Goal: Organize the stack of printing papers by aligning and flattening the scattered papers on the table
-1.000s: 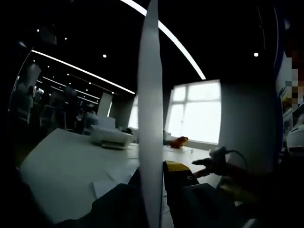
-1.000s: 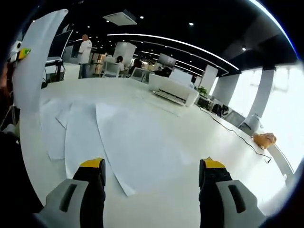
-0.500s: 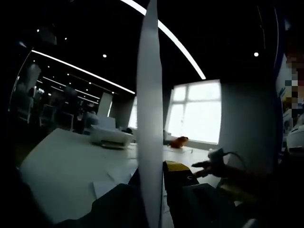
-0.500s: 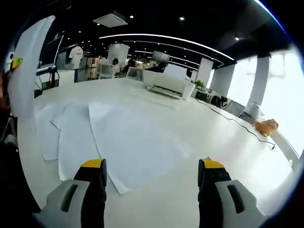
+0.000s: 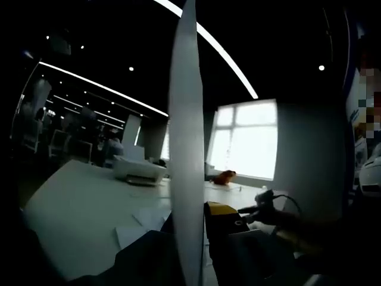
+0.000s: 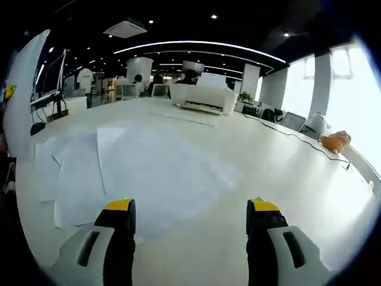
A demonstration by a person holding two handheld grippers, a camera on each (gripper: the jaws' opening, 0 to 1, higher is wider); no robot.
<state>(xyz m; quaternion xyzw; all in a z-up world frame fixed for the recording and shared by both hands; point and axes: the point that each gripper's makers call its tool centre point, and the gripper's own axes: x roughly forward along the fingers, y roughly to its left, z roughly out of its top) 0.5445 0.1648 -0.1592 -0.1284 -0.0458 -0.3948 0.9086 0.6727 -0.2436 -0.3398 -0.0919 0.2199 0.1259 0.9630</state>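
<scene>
Left claw [image 5: 199, 238]: pinches sheet of paper [image 5: 186, 137] upright, edge-on to camera, lifted off worktop [image 5: 77, 208]; likely held clear for carrying to stack.
Right claw [image 6: 189, 238]: spread wide, nothing between jaws, low over worktop; likely lined up to press or gather.
Scattered papers [image 6: 119, 173]: several sheets, flat, overlapping, skewed, ahead of right claw and to its left. Not yet aligned.
Printer [image 6: 199, 98]: far end of worktop, well apart from sheets.
Orange object [image 6: 334, 142]: near worktop edge, beside cable; nature unclear.
</scene>
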